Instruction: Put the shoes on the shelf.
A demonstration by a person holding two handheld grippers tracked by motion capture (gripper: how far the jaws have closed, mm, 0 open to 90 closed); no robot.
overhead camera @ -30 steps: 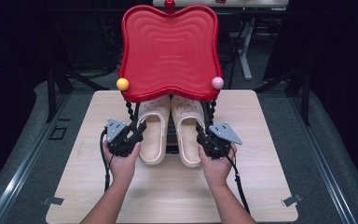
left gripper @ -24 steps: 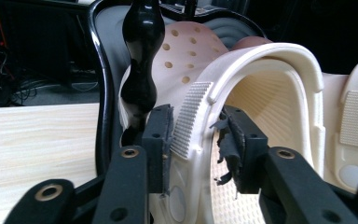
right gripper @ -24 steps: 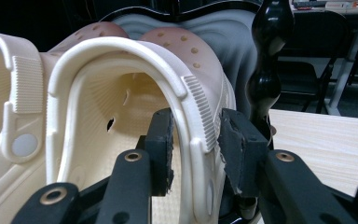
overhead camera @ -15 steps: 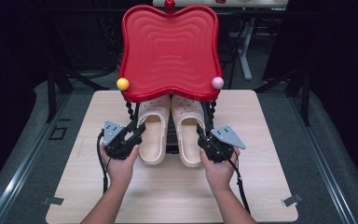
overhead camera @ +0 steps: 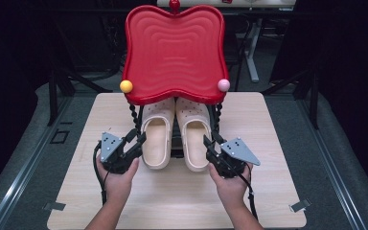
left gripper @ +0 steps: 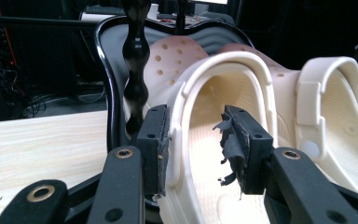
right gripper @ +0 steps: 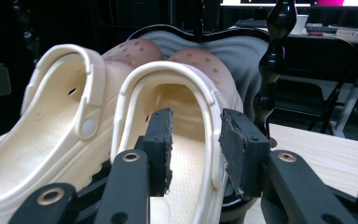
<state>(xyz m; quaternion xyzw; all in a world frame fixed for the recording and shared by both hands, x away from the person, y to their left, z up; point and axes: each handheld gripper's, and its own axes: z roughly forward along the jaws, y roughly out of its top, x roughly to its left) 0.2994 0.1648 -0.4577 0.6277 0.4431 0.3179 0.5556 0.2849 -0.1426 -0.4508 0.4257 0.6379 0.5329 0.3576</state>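
Two cream clogs stand side by side, heels toward me, on the black lower tray [left gripper: 103, 70] of a small rack under a red top tray [overhead camera: 172, 52]. My left gripper [overhead camera: 139, 139] is at the outer heel side of the left clog [overhead camera: 157, 139]. Its jaws have just been opening and straddle the heel rim [left gripper: 182, 116]: the outer pad lies against the rim and the inner pad [left gripper: 235, 140] stands off it. My right gripper [overhead camera: 208, 143] straddles the outer heel rim of the right clog [overhead camera: 195, 139] the same way. The inner pad [right gripper: 161, 140] is clear of the rim [right gripper: 214, 121].
The rack stands at the back middle of a light wooden table [overhead camera: 268, 143]. Black beaded posts [left gripper: 135, 70] [right gripper: 272, 60] rise at the tray's corners just beside each gripper. A yellow ball [overhead camera: 126, 86] and a pink ball [overhead camera: 224, 85] sit on the red tray's front corners. Dark floor surrounds the table.
Both hands have drawn back a little toward the near edge of the table. The grippers' jaws stand wider than before, and the clogs have stayed in place on the tray.
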